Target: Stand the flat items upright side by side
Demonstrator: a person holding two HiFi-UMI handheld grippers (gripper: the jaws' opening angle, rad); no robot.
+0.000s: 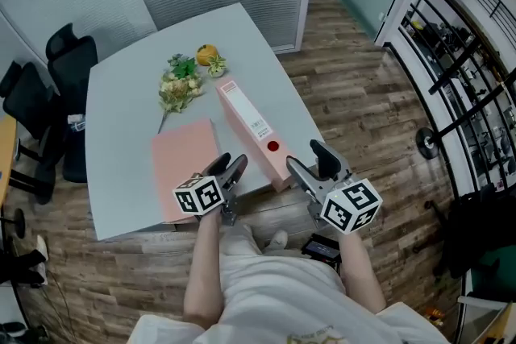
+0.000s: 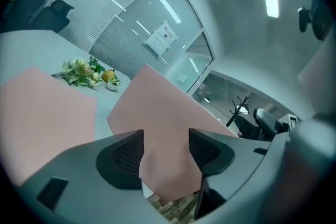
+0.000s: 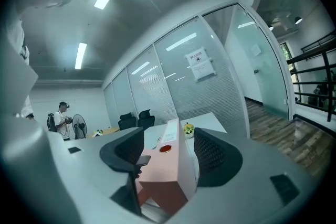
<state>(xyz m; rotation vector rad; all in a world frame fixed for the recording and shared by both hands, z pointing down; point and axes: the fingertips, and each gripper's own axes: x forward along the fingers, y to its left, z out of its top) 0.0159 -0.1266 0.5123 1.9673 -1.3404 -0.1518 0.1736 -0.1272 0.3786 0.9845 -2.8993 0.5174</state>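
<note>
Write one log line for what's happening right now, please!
left gripper: open, empty | right gripper: open, empty | pink folder: flat on table | pink binder: spine up, beside it

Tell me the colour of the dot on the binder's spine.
The dot is red, clearest in head view.

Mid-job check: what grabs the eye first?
A flat pink folder and a pink lever-arch binder lie side by side on the grey table, near its front edge. The left gripper and right gripper hover at that edge, jaws open. A flower bunch lies farther back.
</note>
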